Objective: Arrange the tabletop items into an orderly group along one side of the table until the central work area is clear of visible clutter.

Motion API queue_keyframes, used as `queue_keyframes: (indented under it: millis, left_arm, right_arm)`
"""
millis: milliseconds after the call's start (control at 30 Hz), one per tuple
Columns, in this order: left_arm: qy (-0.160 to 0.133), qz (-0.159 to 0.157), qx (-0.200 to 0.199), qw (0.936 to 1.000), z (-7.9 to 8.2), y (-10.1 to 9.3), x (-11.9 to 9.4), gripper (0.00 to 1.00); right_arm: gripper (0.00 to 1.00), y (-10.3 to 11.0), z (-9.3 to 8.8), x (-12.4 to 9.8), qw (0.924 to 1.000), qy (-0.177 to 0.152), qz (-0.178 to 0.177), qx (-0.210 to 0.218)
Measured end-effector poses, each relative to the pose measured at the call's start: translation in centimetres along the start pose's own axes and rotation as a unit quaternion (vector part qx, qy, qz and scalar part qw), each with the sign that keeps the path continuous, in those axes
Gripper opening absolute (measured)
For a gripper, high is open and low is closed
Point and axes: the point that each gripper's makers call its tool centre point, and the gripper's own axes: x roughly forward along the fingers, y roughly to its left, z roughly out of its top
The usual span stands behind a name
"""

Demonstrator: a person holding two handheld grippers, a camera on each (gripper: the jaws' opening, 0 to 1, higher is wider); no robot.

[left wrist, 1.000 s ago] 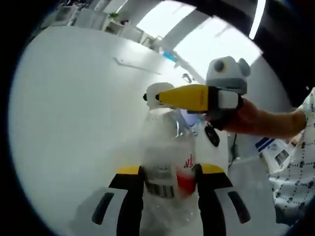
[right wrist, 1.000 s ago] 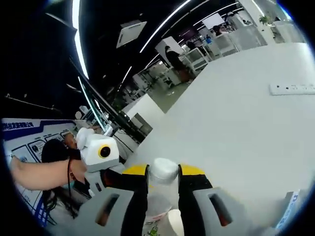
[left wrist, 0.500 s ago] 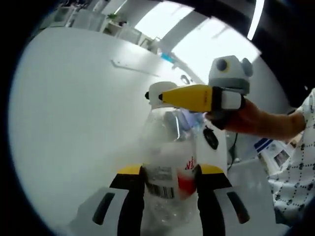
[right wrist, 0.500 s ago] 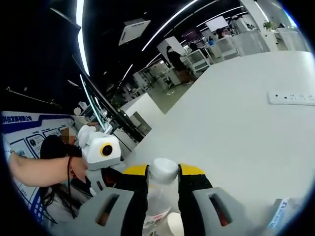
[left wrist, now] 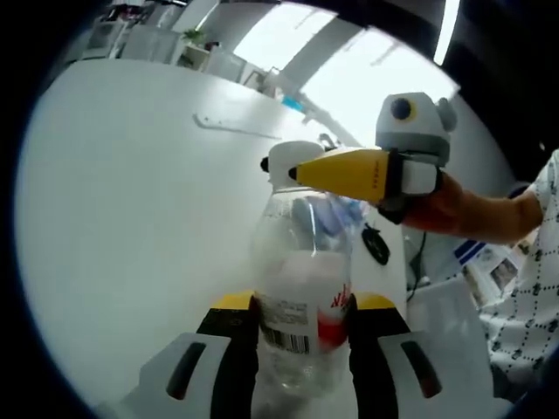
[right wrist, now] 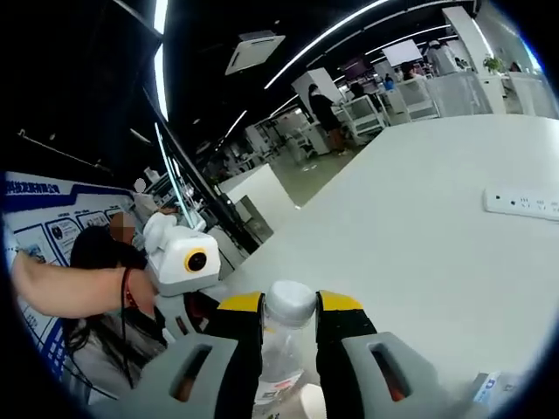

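Observation:
A clear plastic bottle (left wrist: 301,262) with a white cap (left wrist: 284,161) and a red-and-white label stands up between my left gripper's (left wrist: 301,307) yellow-tipped jaws, which are shut on its body. My right gripper (left wrist: 301,170) comes in from the right, held by a hand, and its yellow jaws clamp the cap. In the right gripper view the cap (right wrist: 290,301) sits squeezed between the right gripper's (right wrist: 290,305) jaws, with the bottle (right wrist: 281,362) dropping away below. The left gripper (right wrist: 199,307) shows at lower left.
The white table (left wrist: 131,227) spreads wide behind the bottle, with a white power strip (left wrist: 234,128) (right wrist: 522,202) lying on it. A small black item (left wrist: 376,245) and white papers (left wrist: 450,310) lie at the right. A person's arm (left wrist: 485,218) reaches in.
Both grippers keep their hold on the bottle. Both views have shifted slightly with the hands; the bottle reaches a little higher in the left gripper view.

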Motion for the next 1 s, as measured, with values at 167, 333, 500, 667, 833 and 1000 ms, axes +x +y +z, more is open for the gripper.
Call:
queue_keyframes:
  millis: [167,333,500,667,833,1000]
  left_arm:
    - [-0.001,0.006,0.011,0.9999,0.5,0.1,-0.1,0.35]
    - [-0.007,0.004,0.018,0.9998,1.3,0.1,-0.1,0.35]
    - [-0.014,0.008,0.034,0.9993,2.1,0.1,0.1,0.35]
    - [-0.024,0.014,0.052,0.9983,3.0,0.2,0.4,0.35]
    - [-0.038,0.02,0.069,0.9967,4.0,0.3,0.7,0.35]
    - [-0.047,0.03,0.085,0.9948,4.6,0.3,1.0,0.35]
  right_arm:
    - [0.19,0.4,0.6,0.0,0.9998,0.0,0.002,-0.021]
    - [0.19,0.5,1.4,-0.2,0.9993,-0.003,0.001,-0.038]
    - [0.19,0.4,2.1,-0.5,0.9979,-0.005,-0.001,-0.065]
    - [0.19,0.3,2.9,-0.8,0.9959,-0.013,-0.002,-0.089]
    - [0.19,0.3,3.6,-1.1,0.9931,-0.021,-0.003,-0.115]
    - [0.19,0.2,4.0,-1.4,0.9895,-0.025,-0.002,-0.143]
